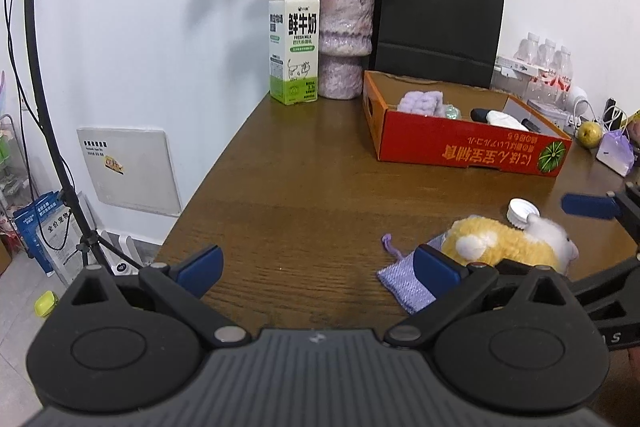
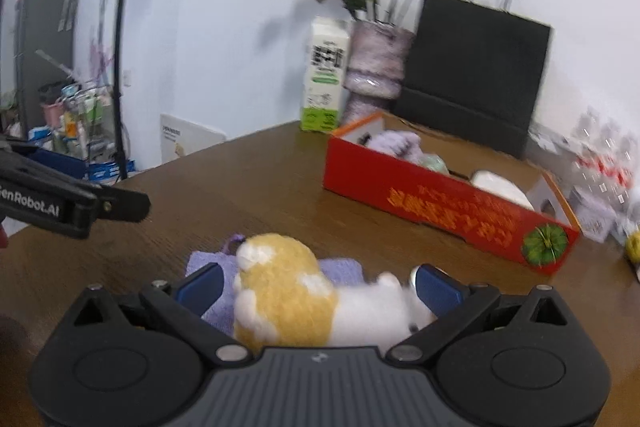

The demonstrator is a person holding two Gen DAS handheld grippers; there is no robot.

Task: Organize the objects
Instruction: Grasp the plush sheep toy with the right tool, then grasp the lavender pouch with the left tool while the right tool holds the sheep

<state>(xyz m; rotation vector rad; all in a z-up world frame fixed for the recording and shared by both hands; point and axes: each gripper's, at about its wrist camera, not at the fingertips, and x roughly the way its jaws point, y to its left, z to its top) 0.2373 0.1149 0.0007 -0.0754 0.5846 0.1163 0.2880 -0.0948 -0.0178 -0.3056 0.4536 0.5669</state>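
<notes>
A: Right gripper [image 2: 318, 291]?
B: Spread wide — plush [image 2: 304, 303] between its fingers, lying on pouch [image 2: 208, 261], no grip.
A: Left gripper [image 1: 318, 267]?
B: Wide apart, empty — above table [image 1: 288, 187]. Box [image 1: 460, 143] sits beyond.

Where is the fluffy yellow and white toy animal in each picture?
Left wrist view: the plush toy lies low on the right, past the left gripper.
Right wrist view: the toy sits bottom centre, between the right gripper's open fingers.
Shared landmark: the red box.
</notes>
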